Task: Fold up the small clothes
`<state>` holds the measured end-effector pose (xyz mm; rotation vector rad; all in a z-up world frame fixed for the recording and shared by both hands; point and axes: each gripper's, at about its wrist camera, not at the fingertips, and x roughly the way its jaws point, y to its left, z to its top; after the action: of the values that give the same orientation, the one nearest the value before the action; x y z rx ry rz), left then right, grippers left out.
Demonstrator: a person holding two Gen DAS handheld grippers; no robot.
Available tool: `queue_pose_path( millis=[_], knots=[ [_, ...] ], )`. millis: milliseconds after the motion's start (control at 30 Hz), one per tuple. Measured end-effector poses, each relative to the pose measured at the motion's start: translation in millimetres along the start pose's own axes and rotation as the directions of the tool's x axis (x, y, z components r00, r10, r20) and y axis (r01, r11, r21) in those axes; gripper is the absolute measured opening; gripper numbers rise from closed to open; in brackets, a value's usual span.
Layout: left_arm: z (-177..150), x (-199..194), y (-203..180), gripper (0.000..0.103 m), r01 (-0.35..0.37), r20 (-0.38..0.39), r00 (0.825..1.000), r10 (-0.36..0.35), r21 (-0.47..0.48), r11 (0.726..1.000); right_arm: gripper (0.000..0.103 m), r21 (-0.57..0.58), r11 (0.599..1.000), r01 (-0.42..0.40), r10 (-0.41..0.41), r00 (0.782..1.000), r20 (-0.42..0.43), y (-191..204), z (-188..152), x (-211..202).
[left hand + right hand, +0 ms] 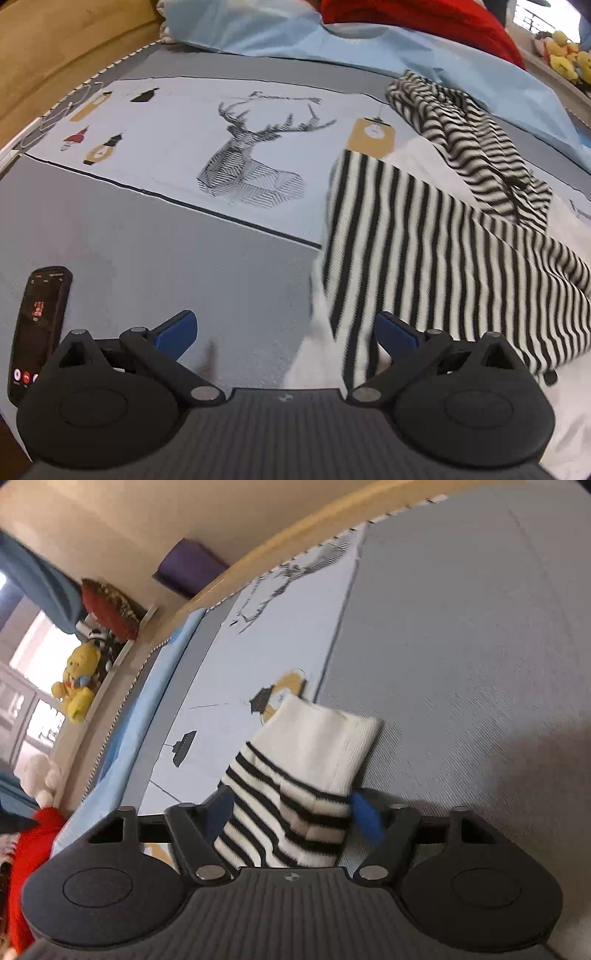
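1. Left gripper [284, 332]: fingers spread wide, holding nothing, above the grey bed [155, 258]
2. Striped garment [424, 251]: lies on the bed beside the left gripper's right finger; a second striped piece [476, 147] lies beyond it near the blue pillow [332, 40]
3. Right gripper [288, 816]: fingers pinching a striped cuff [295, 786]
4. Phone [37, 332]: near the bed's left edge

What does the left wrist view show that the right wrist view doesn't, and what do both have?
Left wrist only: the open left gripper, a phone, a deer print and a crumpled striped garment.
Right wrist only: the right gripper with a striped sleeve and its white cuff between its fingers, and a yellow plush toy.
Both: the grey and pale blue bedspread.
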<state>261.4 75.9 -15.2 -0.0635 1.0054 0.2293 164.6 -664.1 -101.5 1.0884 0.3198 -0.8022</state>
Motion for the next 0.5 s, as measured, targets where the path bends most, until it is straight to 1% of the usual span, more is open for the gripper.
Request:
queue_pose_path(
  millis=[33, 100, 167, 200, 233, 267, 333, 367, 400, 467, 500],
  knots=[
    [3, 0, 2, 0.103, -0.002, 0.004, 1.000, 0.002, -0.004, 1.000, 0.010, -0.014, 1.000, -0.019, 0.019, 1.000, 0.001, 3, 3, 1],
    [8, -1, 9, 0.103, 0.002, 0.011, 1.000, -0.001, -0.024, 1.000, 0.010, -0.056, 0.997, -0.053, 0.059, 0.992, 0.114, 18, 12, -22],
    [12, -3, 17, 0.103, 0.008, 0.019, 1.000, -0.007, -0.057, 0.998, 0.010, -0.095, 0.989, -0.110, 0.127, 0.973, 0.194, 35, 22, -48],
    [14, -3, 22, 0.103, 0.011, 0.016, 1.000, -0.010, -0.076, 0.997, 0.010, -0.101, 0.986, -0.132, 0.152, 0.964, 0.219, 40, 23, -58],
    [15, -3, 25, 0.103, 0.014, 0.009, 1.000, -0.014, -0.089, 0.996, 0.010, -0.111, 0.984, -0.136, 0.159, 0.958, 0.237, 43, 23, -64],
    [16, -2, 29, 0.103, 0.021, -0.004, 1.000, -0.022, -0.105, 0.994, 0.011, -0.126, 0.985, -0.121, 0.150, 0.958, 0.246, 45, 20, -64],
    [15, 1, 36, 0.103, 0.040, -0.034, 0.998, -0.045, -0.140, 0.989, 0.011, -0.169, 0.985, -0.031, 0.070, 0.970, 0.234, 42, 8, -50],
    [14, 2, 39, 0.103, 0.046, -0.046, 0.997, -0.054, -0.154, 0.987, 0.011, -0.171, 0.985, 0.014, 0.023, 0.978, 0.209, 37, 2, -40],
    [14, 3, 43, 0.103, 0.050, -0.056, 0.997, -0.060, -0.167, 0.985, 0.011, -0.161, 0.986, 0.052, -0.024, 0.984, 0.175, 29, -2, -29],
    [13, 4, 49, 0.103, 0.044, -0.063, 0.996, -0.056, -0.186, 0.982, 0.011, -0.119, 0.984, 0.132, -0.115, 0.983, 0.146, 17, -9, -15],
    [13, 4, 53, 0.103, 0.040, -0.065, 0.996, -0.054, -0.196, 0.980, 0.011, -0.108, 0.985, 0.137, -0.121, 0.982, 0.148, 17, -11, -15]
  ],
)
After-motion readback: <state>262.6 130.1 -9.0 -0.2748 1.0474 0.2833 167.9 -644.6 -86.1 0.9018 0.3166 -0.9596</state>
